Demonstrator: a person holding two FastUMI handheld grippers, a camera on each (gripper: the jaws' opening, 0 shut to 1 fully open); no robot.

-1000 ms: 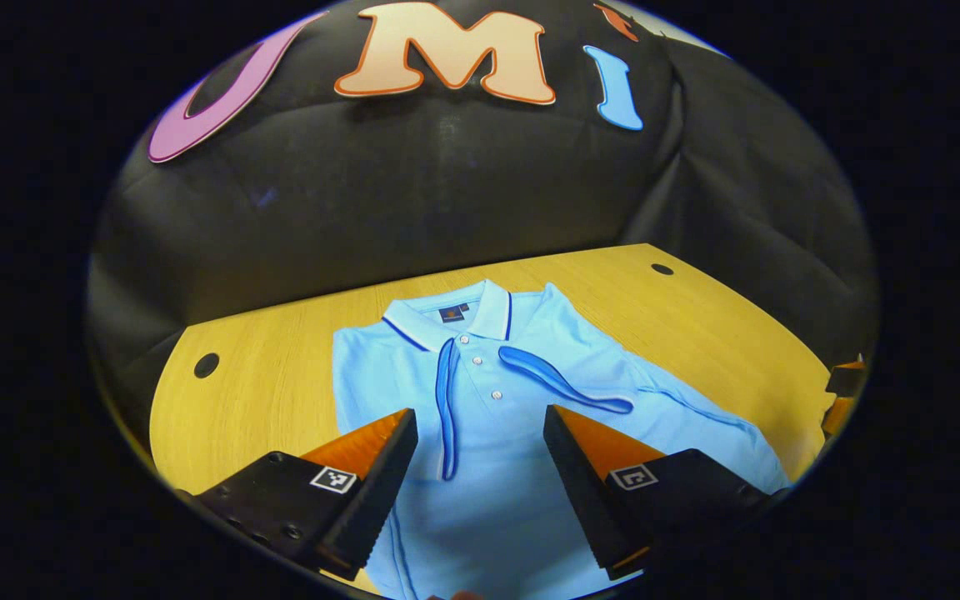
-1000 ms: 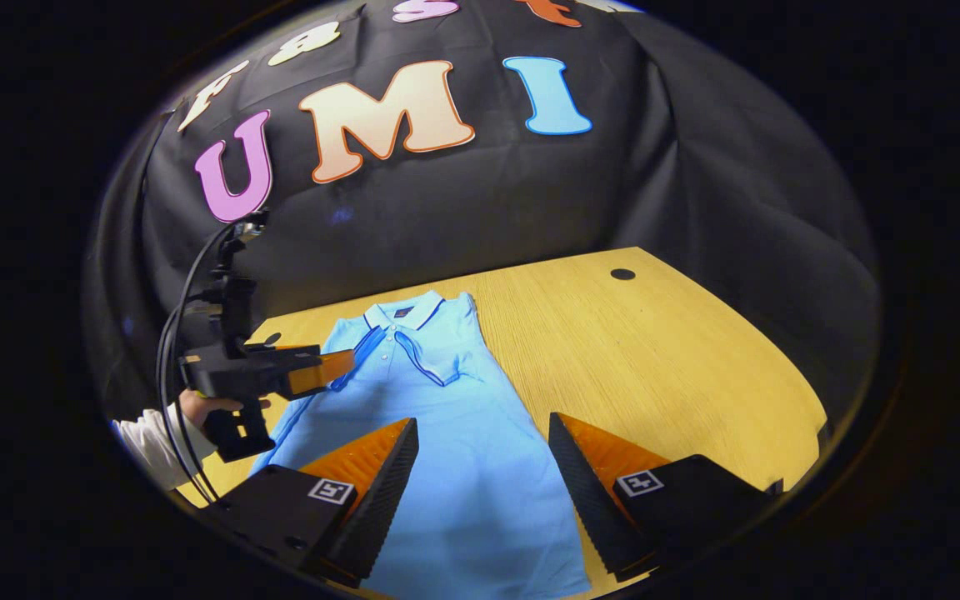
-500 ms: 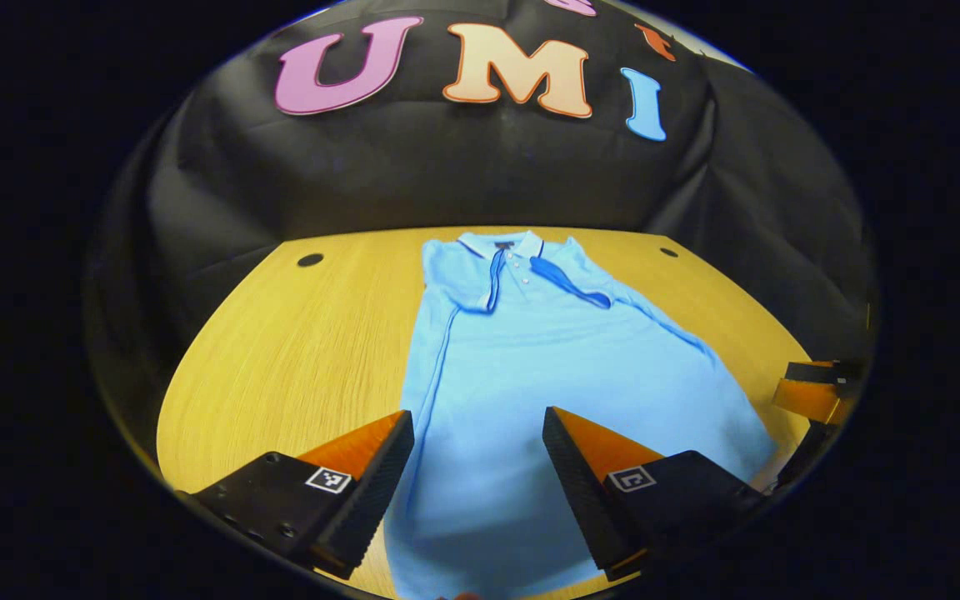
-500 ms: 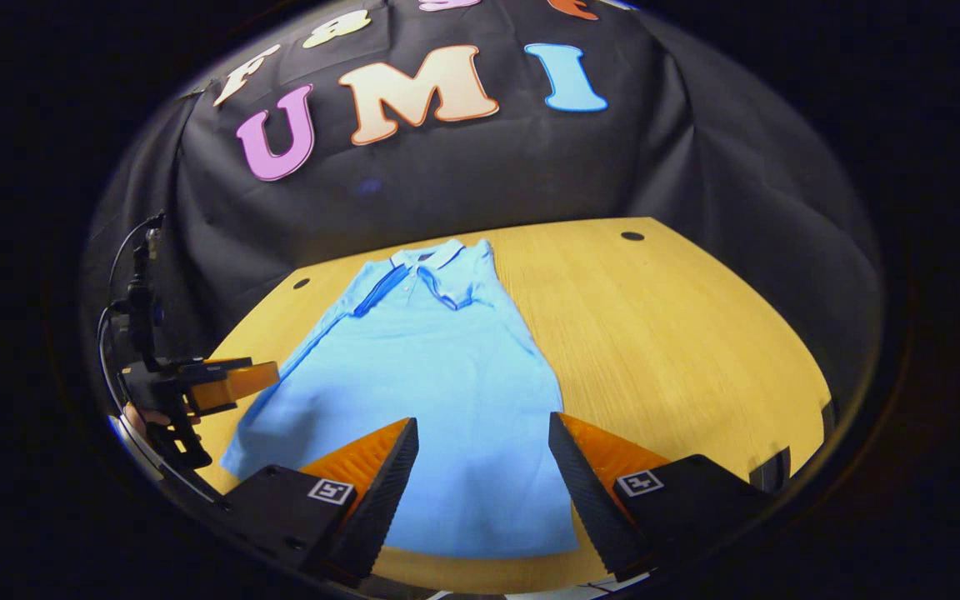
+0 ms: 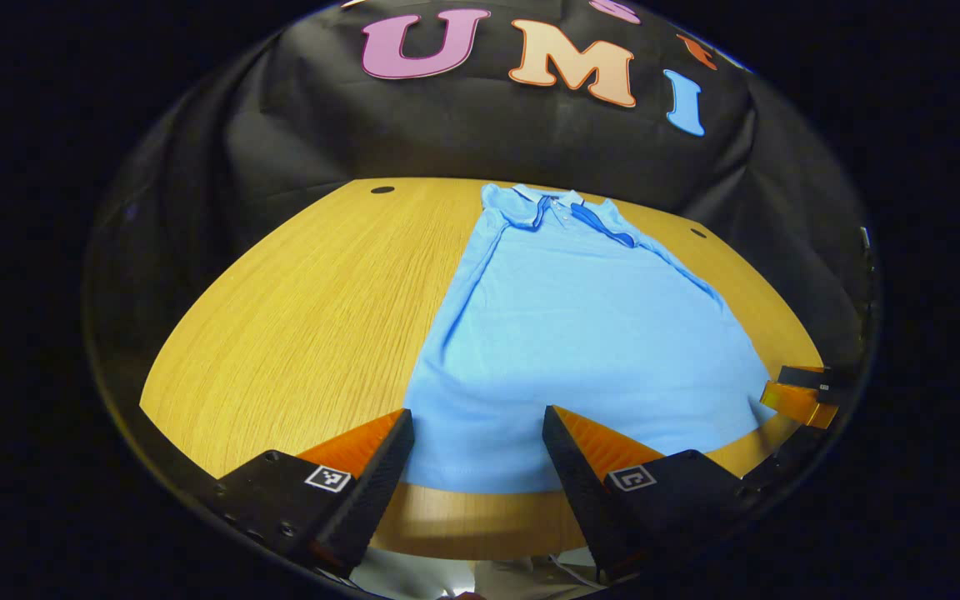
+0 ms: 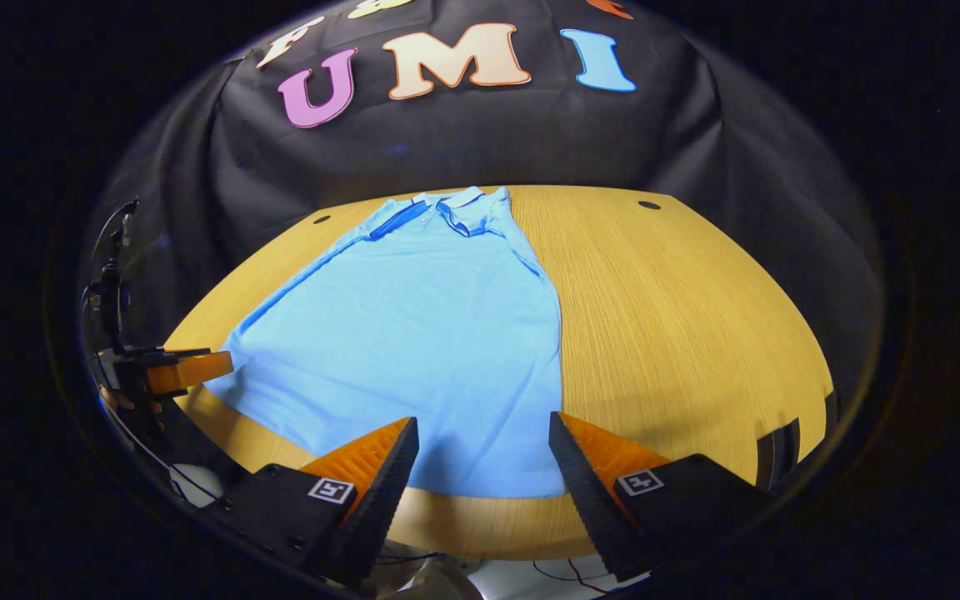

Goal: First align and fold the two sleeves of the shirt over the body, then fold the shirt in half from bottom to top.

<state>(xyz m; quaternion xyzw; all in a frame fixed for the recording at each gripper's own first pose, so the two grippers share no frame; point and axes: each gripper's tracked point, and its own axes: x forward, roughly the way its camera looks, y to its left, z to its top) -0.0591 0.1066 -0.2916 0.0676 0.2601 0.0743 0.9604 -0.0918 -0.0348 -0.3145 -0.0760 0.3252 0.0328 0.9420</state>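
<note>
In the left gripper view, the left gripper (image 5: 477, 446) hangs at 6 o'clock with its jaws spread wide and nothing between them, over the hem of the light blue shirt (image 5: 580, 333). The shirt lies flat on the wooden table (image 5: 313, 308), sleeves folded in over the chest, collar (image 5: 559, 204) toward 12 o'clock. The right gripper (image 5: 801, 392) pokes in at 4 o'clock, by the hem corner.

In the right gripper view, the right gripper (image 6: 483, 454) is wide open too and holds nothing — the shirt (image 6: 422, 333) stretches from 6 toward 12 o'clock. The left gripper (image 6: 180, 371) sits at 9 o'clock, near the hem's other corner.
</note>
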